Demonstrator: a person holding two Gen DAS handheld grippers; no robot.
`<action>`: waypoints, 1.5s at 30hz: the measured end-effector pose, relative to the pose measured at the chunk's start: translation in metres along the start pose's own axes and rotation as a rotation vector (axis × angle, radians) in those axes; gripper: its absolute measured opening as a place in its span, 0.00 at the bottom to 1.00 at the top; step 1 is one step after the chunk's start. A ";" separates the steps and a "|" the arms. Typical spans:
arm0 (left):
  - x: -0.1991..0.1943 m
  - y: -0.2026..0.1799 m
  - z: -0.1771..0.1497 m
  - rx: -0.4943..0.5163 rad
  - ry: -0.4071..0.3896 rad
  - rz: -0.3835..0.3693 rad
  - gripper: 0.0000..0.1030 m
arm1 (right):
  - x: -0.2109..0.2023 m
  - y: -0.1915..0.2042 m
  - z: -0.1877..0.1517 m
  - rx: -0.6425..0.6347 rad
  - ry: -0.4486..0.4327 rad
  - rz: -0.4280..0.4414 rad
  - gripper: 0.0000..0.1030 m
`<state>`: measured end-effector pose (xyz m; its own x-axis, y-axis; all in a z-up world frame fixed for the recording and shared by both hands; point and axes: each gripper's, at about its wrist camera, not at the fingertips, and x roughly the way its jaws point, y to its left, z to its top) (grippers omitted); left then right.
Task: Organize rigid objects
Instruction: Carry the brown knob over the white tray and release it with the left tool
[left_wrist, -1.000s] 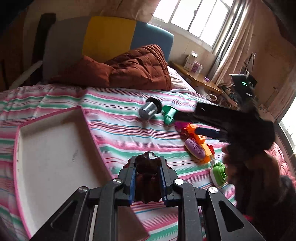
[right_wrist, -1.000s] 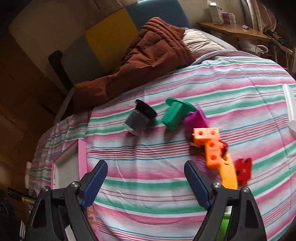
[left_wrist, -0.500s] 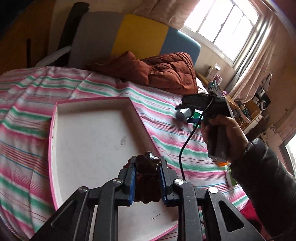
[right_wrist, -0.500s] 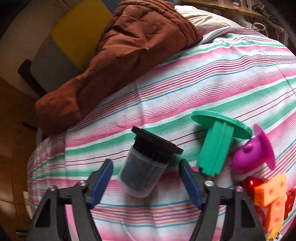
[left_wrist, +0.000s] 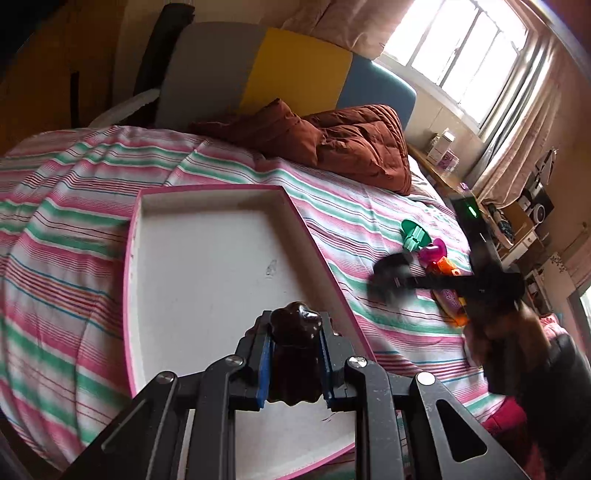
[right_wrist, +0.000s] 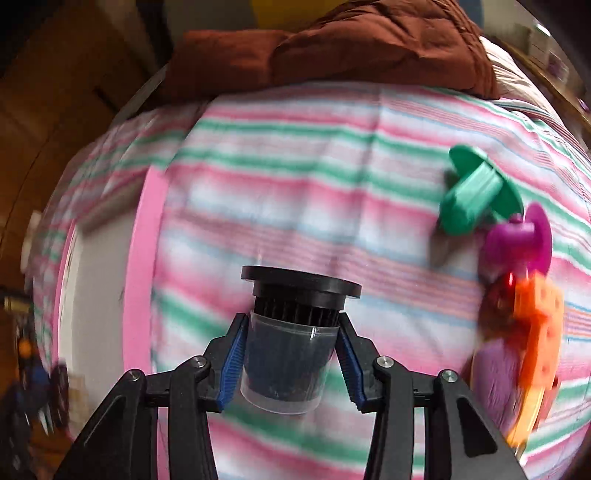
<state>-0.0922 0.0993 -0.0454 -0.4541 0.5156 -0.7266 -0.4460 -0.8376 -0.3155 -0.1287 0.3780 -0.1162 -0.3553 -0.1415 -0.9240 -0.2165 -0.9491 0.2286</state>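
Brown and lumpy, the little moulded figure (left_wrist: 293, 354) sits pinched between my left gripper (left_wrist: 294, 360) pads, poised over the near end of the pink-rimmed white tray (left_wrist: 207, 258). My right gripper (right_wrist: 290, 363) is clamped on the clear cup with the black ribbed cap (right_wrist: 291, 332), held above the striped bedspread (right_wrist: 295, 192) just beside the tray's rim. To do this well I'd lower the figure until it touches the tray floor before parting the jaws (dropping it invites a roll), and set it toward a corner to leave room. Then the cup goes over the rim, upright. Green peg (right_wrist: 476, 192), magenta piece (right_wrist: 521, 240) and orange blocks (right_wrist: 543, 317) wait on the bed.
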 end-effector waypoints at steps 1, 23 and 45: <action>-0.002 0.000 0.000 0.003 -0.002 0.011 0.21 | -0.002 0.003 -0.011 -0.016 -0.003 0.006 0.45; -0.021 0.004 -0.021 0.030 -0.008 0.230 0.21 | -0.010 0.008 -0.043 -0.086 -0.078 -0.051 0.42; 0.034 0.034 0.020 -0.038 0.053 0.182 0.21 | -0.005 0.014 -0.042 -0.127 -0.075 -0.088 0.42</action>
<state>-0.1381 0.0919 -0.0681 -0.4835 0.3453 -0.8044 -0.3302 -0.9230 -0.1977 -0.0919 0.3538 -0.1212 -0.4077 -0.0397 -0.9122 -0.1351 -0.9854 0.1032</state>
